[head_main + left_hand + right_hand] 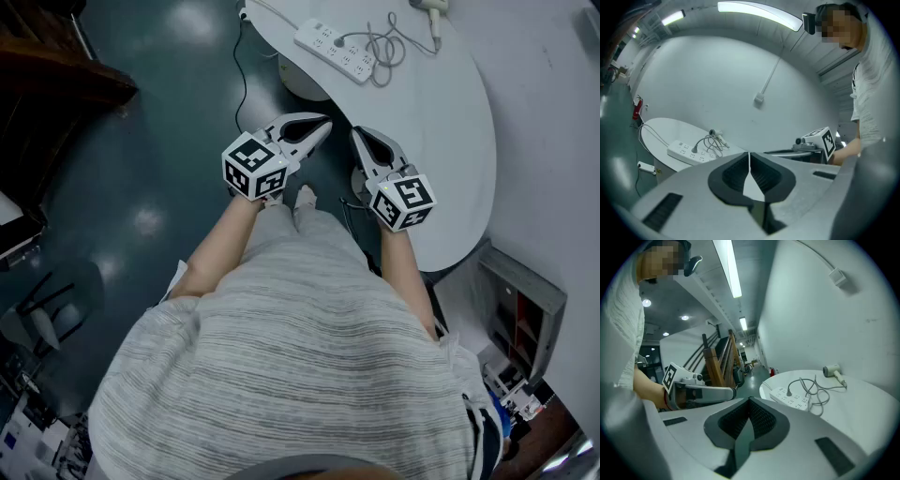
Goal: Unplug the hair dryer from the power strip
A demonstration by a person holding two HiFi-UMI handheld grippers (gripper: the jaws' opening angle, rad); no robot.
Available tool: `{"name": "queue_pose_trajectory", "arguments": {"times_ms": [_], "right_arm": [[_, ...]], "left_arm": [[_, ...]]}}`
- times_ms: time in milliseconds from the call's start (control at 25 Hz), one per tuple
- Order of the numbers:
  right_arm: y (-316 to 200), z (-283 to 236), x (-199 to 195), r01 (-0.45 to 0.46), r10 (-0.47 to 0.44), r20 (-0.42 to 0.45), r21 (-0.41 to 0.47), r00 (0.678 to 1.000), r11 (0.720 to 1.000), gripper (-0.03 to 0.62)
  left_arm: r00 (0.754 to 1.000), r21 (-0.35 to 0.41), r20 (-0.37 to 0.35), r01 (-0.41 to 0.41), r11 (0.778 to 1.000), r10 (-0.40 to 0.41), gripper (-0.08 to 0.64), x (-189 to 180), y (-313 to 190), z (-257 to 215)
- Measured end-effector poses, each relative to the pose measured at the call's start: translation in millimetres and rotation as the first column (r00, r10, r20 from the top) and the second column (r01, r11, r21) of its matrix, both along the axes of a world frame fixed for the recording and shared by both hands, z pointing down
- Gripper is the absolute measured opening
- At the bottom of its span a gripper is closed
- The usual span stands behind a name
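Step in hand: the reach toward the plug; judged barely begun, as both tools are well short of it.
Left gripper (749,153): jaws together, nothing between them; held over the floor by the table's near edge.
Right gripper (750,399): jaws together, empty; just beside the left one.
Hair dryer (832,371): small, pale, hard-shelled; lies at the far end of the table, beyond the strip.
Plug (789,392): grey, stubby; seated in a socket at one end of the strip.
Cord (813,392): thin, grey, limp; loose loops between strip and dryer.
Power strip (336,52): long white bar of smooth plastic with rows of sockets.
Table (441,122): white, rounded, slick top.
Method: open one pair, clamp the plug's body rather than the cord, press the strip down with the other pair, and pull straight out of the socket.
Risk: a light strip would probably lift or slide with the plug.
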State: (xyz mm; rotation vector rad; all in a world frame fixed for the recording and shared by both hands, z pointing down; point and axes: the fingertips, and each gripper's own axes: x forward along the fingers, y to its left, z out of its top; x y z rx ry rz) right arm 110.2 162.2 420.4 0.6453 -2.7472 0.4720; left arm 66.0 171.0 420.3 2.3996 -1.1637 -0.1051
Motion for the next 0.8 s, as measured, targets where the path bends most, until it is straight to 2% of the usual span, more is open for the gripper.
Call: {"name": "queue_pose_trajectory", "arguments": {"times_ms": [480,680,800], "right_arm": [[2.2,-1.3,-20.0,0.013,-0.013,-0.014,0.005,1.0,1.0,0.025],[-3.3,-19.8,-33.5,-0.006,0.008,0.095,-0.022,0.995,1.0,0.026],[-10.2,-23.9,-39.4,0.003,-0.004,0.063,0.023,0.998,1.0,0.026]], "left_arm": [[1.0,0.005,-0.01,0.009,1.0,-0.009,0.012,-20.4,4.6,-1.5],[1.0,0.017,-0.017,-0.001,1.0,0.001,0.013,-37.1,9.8,-5.7],[1.0,0.029,0.003,-0.011,1.0,0.011,0.012,-48.1,7.3,-8.0]]}}
